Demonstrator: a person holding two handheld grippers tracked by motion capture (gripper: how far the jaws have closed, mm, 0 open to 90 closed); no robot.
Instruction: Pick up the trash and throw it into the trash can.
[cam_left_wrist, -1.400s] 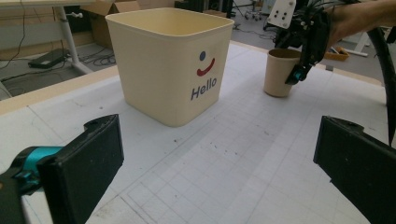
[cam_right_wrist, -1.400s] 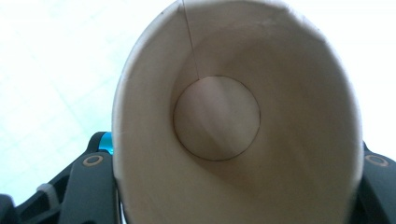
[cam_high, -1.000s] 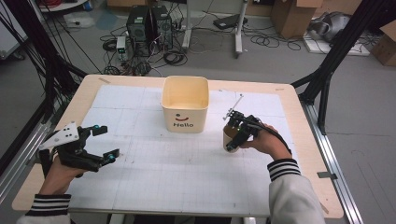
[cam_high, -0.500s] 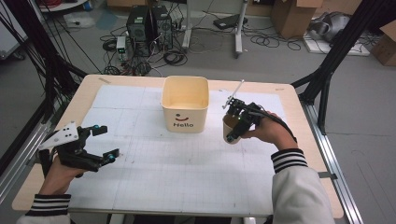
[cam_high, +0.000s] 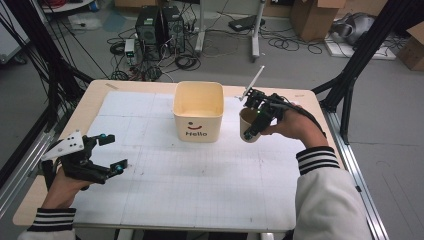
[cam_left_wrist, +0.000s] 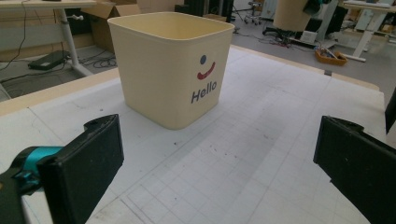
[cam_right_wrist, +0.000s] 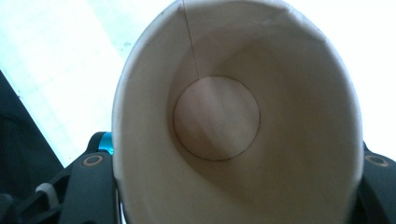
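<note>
My right gripper (cam_high: 254, 121) is shut on a tan paper cup (cam_high: 248, 126), held in the air just right of the cream "Hello" bin (cam_high: 198, 111). In the right gripper view the cup (cam_right_wrist: 233, 121) shows its empty inside and round bottom, with the jaws on either side of its wall. My left gripper (cam_high: 111, 152) rests at the table's front left, open, nothing between its fingers. In the left gripper view the bin (cam_left_wrist: 173, 65) stands ahead beyond the two spread black pads (cam_left_wrist: 86, 163), and the cup (cam_left_wrist: 292, 14) appears at the top right.
A white gridded mat (cam_high: 165, 175) covers the wooden table (cam_high: 90, 102). Black frame posts stand at both sides. Computers, cables and cardboard boxes lie on the floor beyond the far edge.
My right gripper has lifted the cup off the mat and carried it up and toward the bin. The left gripper has stayed put.
</note>
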